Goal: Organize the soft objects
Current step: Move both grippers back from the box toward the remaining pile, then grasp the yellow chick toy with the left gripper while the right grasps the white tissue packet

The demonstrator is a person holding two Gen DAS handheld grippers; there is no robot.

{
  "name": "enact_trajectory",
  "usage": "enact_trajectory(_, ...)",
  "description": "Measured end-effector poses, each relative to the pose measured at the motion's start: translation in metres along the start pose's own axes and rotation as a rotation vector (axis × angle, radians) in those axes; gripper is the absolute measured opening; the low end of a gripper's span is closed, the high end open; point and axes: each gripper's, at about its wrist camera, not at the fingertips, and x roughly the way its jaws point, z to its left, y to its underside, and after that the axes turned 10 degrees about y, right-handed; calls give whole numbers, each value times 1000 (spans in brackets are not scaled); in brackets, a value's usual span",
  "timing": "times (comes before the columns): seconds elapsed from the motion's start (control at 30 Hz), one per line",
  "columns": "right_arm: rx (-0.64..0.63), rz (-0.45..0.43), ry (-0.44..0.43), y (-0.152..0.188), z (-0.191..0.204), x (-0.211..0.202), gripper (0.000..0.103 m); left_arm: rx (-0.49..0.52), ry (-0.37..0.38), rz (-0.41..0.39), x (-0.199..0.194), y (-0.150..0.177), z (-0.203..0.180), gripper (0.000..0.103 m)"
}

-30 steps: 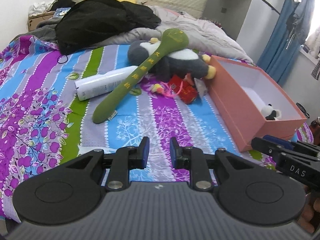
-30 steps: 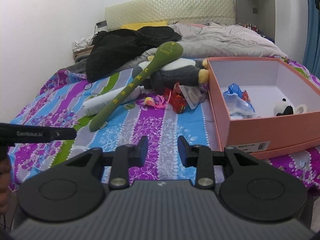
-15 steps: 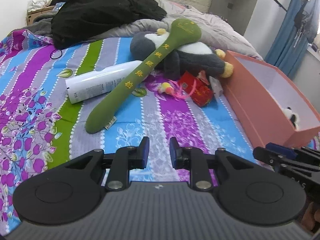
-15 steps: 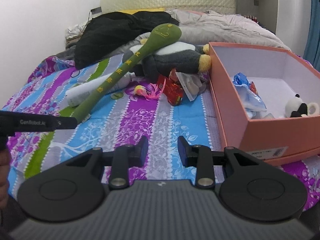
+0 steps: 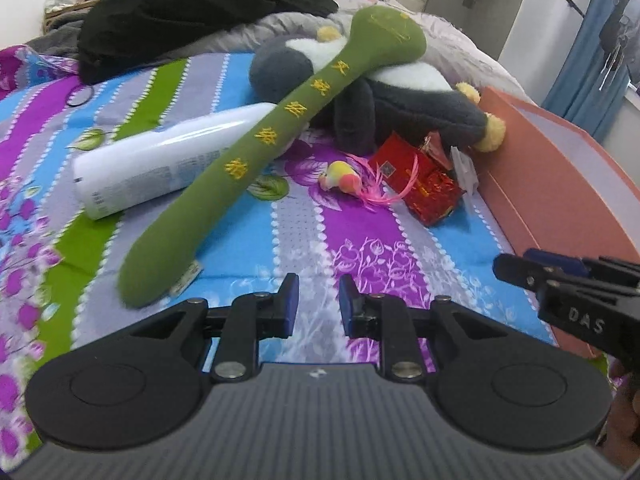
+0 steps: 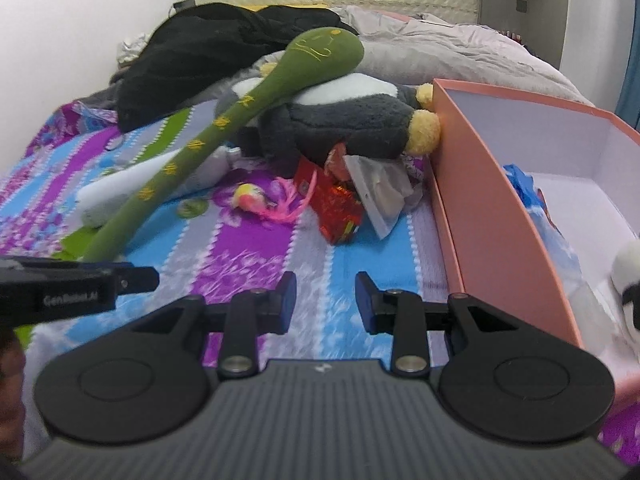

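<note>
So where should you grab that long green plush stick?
Probably the thin tail end of the green plush stick, coming from above with the left gripper. That end lies free on the bedspread, slim enough for the jaws; the fat head rests on the penguin plush.

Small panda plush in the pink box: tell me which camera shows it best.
The right wrist view. It looks into the pink box, where the small panda plush shows at the right edge, partly cut off, near a blue wrapper. In the left wrist view only the box's outer wall shows; the panda is hidden.
</note>
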Motion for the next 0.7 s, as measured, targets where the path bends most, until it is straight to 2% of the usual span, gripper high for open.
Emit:
enact_trajectory(0.07,-12,-3,22,-6,0,13,35,8,18,14,14,-7,0,35)
enact_trajectory(0.1,-22,-4,32,-8,1,19,35,13,22,13,21,-10,-1,44)
enact_trajectory(0.13,-33,-4,45,-10,2,26,35,19,25,9,28,-14,-1,47)
enact_trajectory(0.37,-71,12,126,-17,2,66,34,35,40,11,71,-41,1,49)
enact_trajectory(0.53,-102,15,152,-19,6,87,34,47,19,7,93,-52,0,66)
enact_trajectory(0.57,-114,14,153,-20,7,90,33,45,14,10,96,-53,1,66)
enact_trajectory(0.63,-135,15,156,-21,9,96,30,50,13,2,101,-55,1,66)
enact_trajectory(0.7,-145,14,159,-22,9,100,22,55,14,-4,104,-57,0,66)
